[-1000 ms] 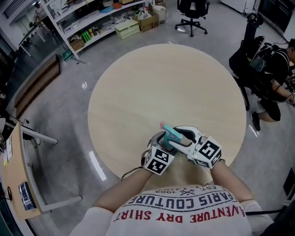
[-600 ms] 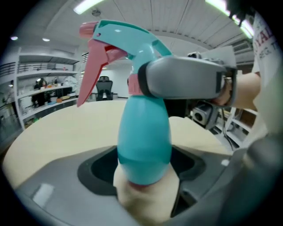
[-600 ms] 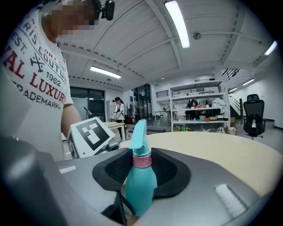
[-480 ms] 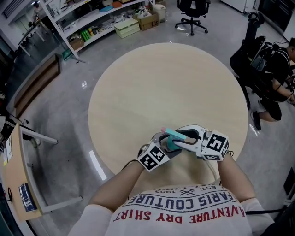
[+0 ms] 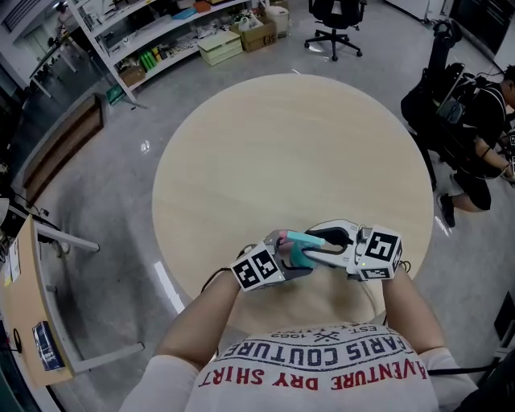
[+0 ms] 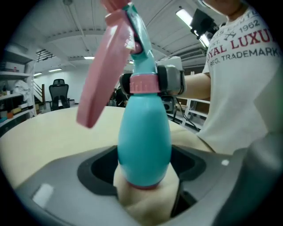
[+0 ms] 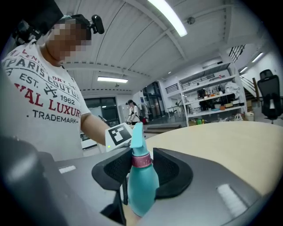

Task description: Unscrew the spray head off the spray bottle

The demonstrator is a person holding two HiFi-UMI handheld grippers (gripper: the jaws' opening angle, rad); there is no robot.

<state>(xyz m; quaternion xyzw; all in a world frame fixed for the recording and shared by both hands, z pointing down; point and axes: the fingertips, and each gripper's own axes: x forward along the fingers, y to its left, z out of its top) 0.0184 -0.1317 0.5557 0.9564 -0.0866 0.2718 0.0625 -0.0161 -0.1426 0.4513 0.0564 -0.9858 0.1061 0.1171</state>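
Note:
A teal spray bottle [image 5: 299, 253] with a pink collar and a pink trigger is held over the table's near edge. My left gripper [image 5: 288, 261] is shut on the bottle's lower body [image 6: 143, 141], and the base rests deep between its jaws [image 6: 146, 178]. My right gripper [image 5: 315, 244] comes in from the right. Its black pads [image 7: 166, 170] sit on either side of the pink collar [image 7: 142, 160] under the spray head and touch it. These jaws have closed in on the collar and just eased slightly. The pink trigger [image 6: 104, 75] hangs free.
The round pale wooden table [image 5: 290, 145] stretches away in front of me. Beyond it are shelves [image 5: 161, 40] and an office chair [image 5: 336, 24]. A seated person [image 5: 483, 121] is at the right, and a desk [image 5: 24, 322] at the left.
The left gripper's marker cube has swung left and rolled. The right gripper's cube has shifted right. The bottle, which pointed up and away, now lies more level between the grippers.

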